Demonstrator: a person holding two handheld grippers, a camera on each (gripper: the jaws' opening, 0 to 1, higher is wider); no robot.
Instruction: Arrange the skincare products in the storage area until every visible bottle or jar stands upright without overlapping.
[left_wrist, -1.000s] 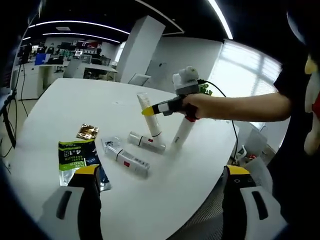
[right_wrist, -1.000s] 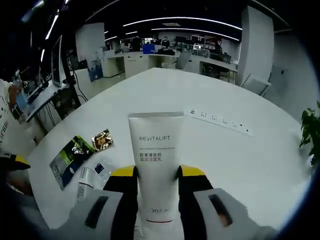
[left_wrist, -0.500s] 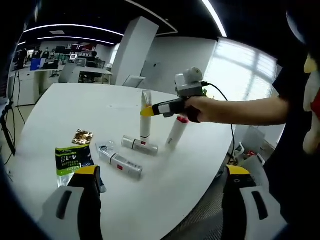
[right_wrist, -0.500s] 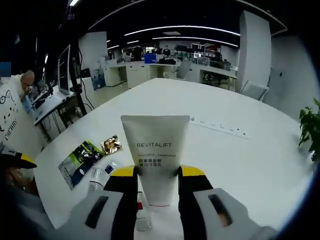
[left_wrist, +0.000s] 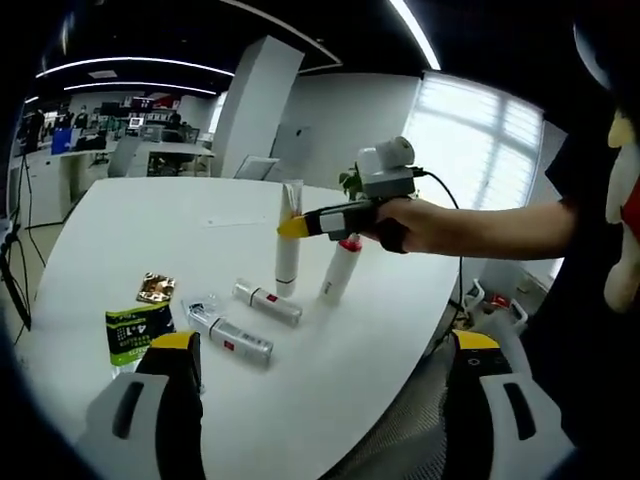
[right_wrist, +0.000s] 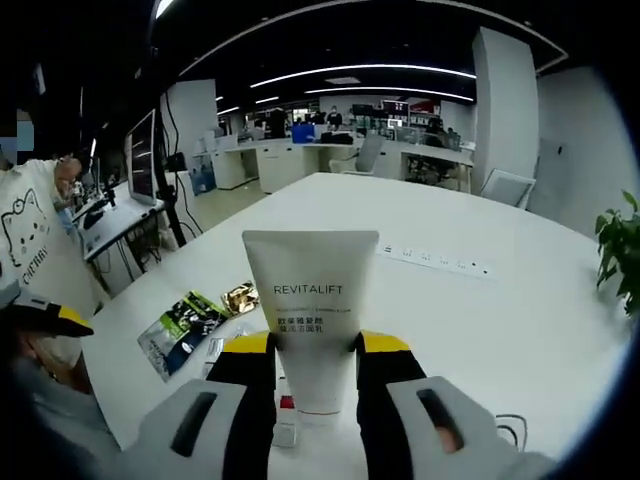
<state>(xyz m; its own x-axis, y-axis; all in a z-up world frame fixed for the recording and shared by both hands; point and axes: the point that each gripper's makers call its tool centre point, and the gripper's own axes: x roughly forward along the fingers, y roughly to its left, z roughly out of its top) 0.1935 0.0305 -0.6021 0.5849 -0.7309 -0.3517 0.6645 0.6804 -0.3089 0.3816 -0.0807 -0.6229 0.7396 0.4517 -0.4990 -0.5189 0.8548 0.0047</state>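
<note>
R gripper (right_wrist: 314, 350) clamps a white tube (right_wrist: 311, 310) marked REVITALIFT, yellow-tipped jaws pressed on both sides of its lower half; tube stands upright, wide crimped end up. Below it, btwn the jaws, a smaller white item w/ red mark (right_wrist: 286, 417), partly hidden, can't tell what it is. White round table (right_wrist: 480, 330) underneath. Toward the table's left edge: green/dark sachet (right_wrist: 180, 322) lying flat, gold foil packet (right_wrist: 240, 298) just beside it, nearer the tube. White power strip (right_wrist: 433, 262) lies further in, toward the far edge. Plant leaves (right_wrist: 622, 250) at the table's right edge. Other gripper's yellow tip (right_wrist: 62, 318) pokes in at left. Office desks behind.
</note>
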